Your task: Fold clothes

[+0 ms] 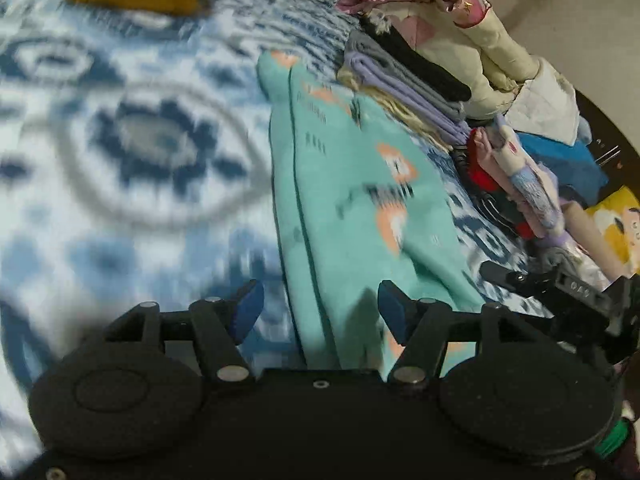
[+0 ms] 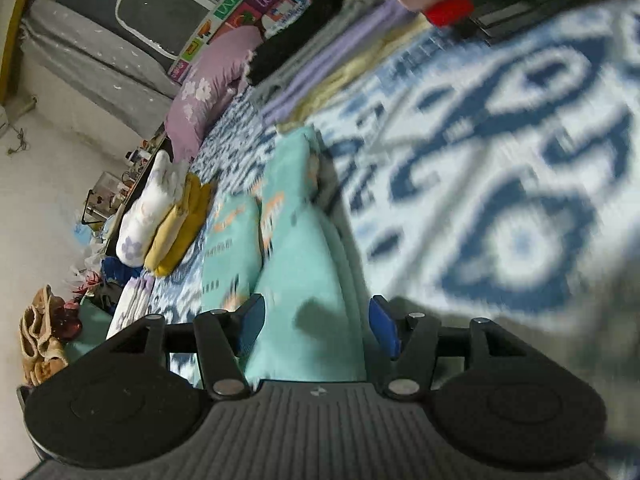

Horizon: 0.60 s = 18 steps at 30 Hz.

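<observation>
A turquoise garment (image 1: 352, 200) printed with small orange-and-white figures lies stretched out on a blue-and-white patterned bedspread (image 1: 132, 152), and both handheld grippers sit at its near end. In the left wrist view, the left gripper (image 1: 320, 308) stands with its jaws parted about halfway, the blue pads (image 1: 250, 308) clear of the cloth and gripping nothing; the garment's near edge runs up between the jaws and slightly toward the right-hand pad, its long axis heading away from the gripper and leaning a little left. The seam lines follow that same direction.

In the right wrist view, the right gripper (image 2: 316, 328) is likewise part open and empty, with the turquoise garment (image 2: 304, 272) filling the gap between its pads and extending straight ahead, where it appears already doubled into two parallel bands. Neither set of pads visibly presses the fabric. The right gripper's body (image 1: 560, 288) shows at the far right of the left view, just beside the garment's edge, so the two tools flank the same short end and neither is clearly the nearer.

Any next fold likely turns on this: the cloth runs lengthwise away from both jaws, so the near end would be carried forward along that axis. Folded stacks (image 1: 408, 80) lie ahead and right of the left jaws; a yellow folded piece (image 2: 180, 228) lies ahead and left of the right jaws.
</observation>
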Each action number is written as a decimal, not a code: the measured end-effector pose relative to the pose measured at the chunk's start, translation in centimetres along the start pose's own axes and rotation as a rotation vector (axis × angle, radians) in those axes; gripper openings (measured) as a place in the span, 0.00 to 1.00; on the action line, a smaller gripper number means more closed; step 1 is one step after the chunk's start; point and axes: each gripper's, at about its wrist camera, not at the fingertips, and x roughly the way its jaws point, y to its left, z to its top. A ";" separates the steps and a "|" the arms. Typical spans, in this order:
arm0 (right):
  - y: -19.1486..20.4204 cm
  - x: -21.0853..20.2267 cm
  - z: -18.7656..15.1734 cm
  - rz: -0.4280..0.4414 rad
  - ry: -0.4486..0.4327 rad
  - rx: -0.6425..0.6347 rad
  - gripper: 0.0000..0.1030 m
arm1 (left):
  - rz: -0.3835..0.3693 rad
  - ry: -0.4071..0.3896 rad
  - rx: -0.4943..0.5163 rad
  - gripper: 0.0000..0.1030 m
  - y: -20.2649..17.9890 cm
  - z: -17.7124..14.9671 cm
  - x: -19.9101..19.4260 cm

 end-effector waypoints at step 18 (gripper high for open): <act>1.2 -3.3 -5.8 0.151 -0.084 -0.064 0.19 | 0.031 -0.161 0.073 0.09 -0.6 -1.9 -4.0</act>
